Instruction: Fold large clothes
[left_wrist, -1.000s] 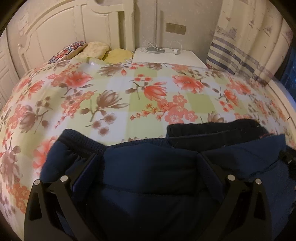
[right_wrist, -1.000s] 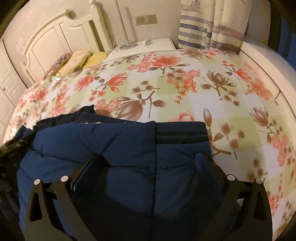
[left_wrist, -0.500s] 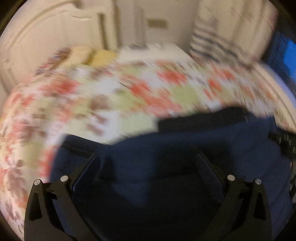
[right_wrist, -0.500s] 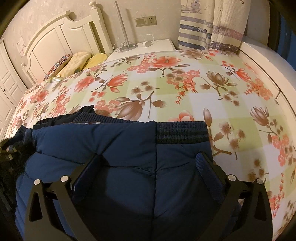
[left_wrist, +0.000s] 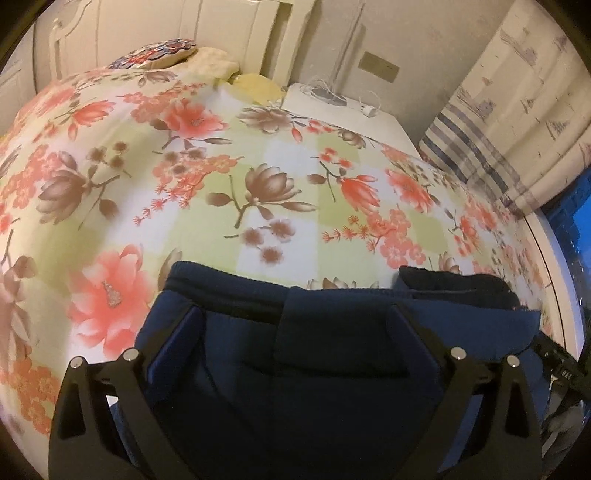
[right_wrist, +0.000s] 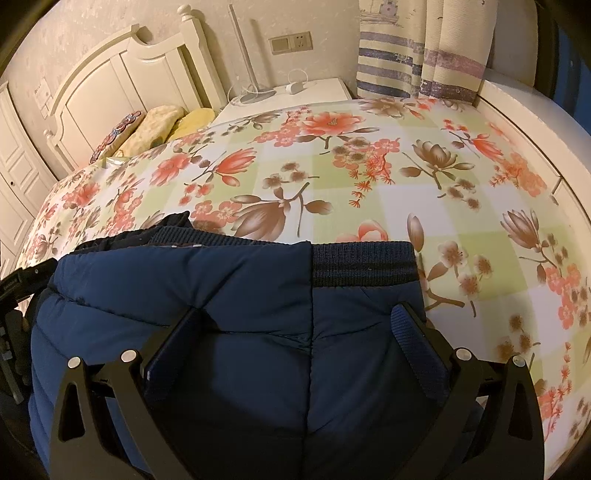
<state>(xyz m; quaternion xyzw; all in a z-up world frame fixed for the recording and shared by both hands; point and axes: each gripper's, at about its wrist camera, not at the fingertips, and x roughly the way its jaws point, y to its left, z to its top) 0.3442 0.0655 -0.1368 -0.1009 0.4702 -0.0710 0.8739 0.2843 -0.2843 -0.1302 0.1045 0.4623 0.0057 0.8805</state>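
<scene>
While both your grippers, left (left_wrist: 291, 321) and right (right_wrist: 295, 321), stand spread over the jacket (right_wrist: 229, 302), nothing is pinched; hem lies squared on the bed (right_wrist: 406, 177), ready for folding

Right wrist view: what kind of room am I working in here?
Most likely a bedroom. A bed with a floral cover and white headboard fills the view, pillows lie at its head, and a white nightstand stands beside it. The navy garment lies on the bed.

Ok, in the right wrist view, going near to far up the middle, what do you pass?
Gripper → navy jacket → floral bedspread → white nightstand → wall socket.
</scene>
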